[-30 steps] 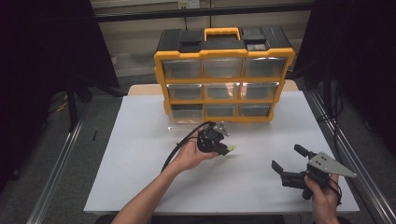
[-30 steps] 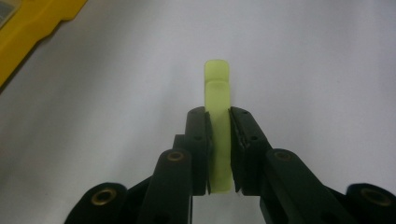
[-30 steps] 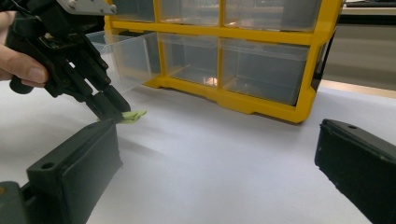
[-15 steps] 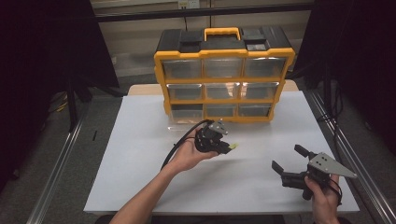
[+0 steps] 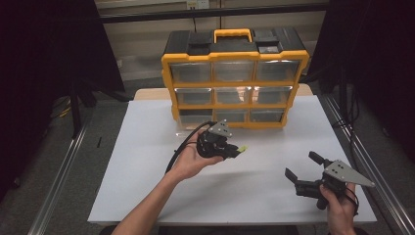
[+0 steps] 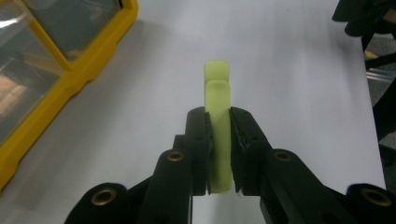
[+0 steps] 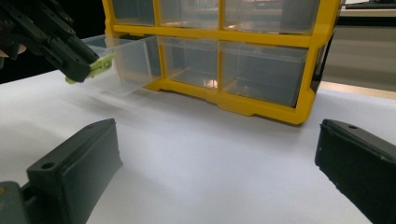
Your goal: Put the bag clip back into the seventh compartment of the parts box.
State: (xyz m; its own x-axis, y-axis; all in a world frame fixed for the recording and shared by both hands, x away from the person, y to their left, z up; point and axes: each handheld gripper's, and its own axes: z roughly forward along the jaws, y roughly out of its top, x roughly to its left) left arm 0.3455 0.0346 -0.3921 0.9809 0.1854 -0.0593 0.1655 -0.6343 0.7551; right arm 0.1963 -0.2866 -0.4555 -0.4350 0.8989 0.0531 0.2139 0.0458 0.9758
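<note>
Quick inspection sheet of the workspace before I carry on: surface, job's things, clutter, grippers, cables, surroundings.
Surface: white table top, flat, bare around the hands.
Job's things: light green plastic piece, pinched between jaws above the table; yellow drawer organizer at the far edge, its bottom-left clear drawer pulled out.
Clutter: nothing seen.
Grippers: left gripper shut on the piece, off the surface; right gripper open, holding nothing.
Cables: black cable trails from the left gripper.
Surroundings: metal rails beside the table, dark curtains behind.
</note>
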